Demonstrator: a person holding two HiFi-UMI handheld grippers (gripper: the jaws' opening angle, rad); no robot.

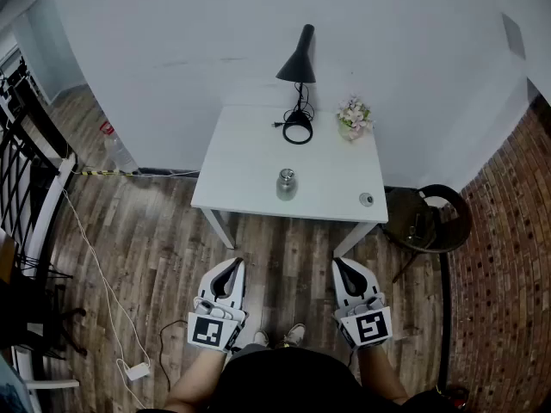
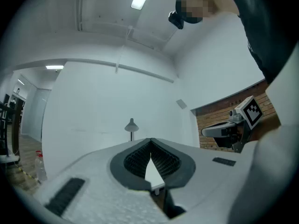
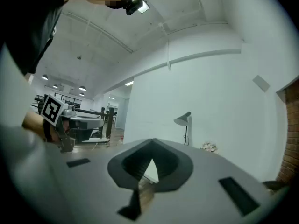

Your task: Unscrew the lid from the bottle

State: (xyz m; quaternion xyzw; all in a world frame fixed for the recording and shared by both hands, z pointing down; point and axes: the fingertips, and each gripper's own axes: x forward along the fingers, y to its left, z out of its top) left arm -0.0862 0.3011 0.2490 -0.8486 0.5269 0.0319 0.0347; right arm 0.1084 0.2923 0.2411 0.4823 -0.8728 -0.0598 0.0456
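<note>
A small metal bottle with its lid on stands upright near the front edge of the white table. A small round grey object lies at the table's front right corner. My left gripper and right gripper are held level over the wooden floor, short of the table, side by side. Both are shut with nothing between the jaws. In the left gripper view the left gripper has its jaws meeting at the tip; in the right gripper view the right gripper looks the same. The jaws hide the bottle in both gripper views.
A black desk lamp and a pot of flowers stand at the table's back. A dark round chair is right of the table by the brick wall. A cable and adapter lie on the floor at left, near a black rack.
</note>
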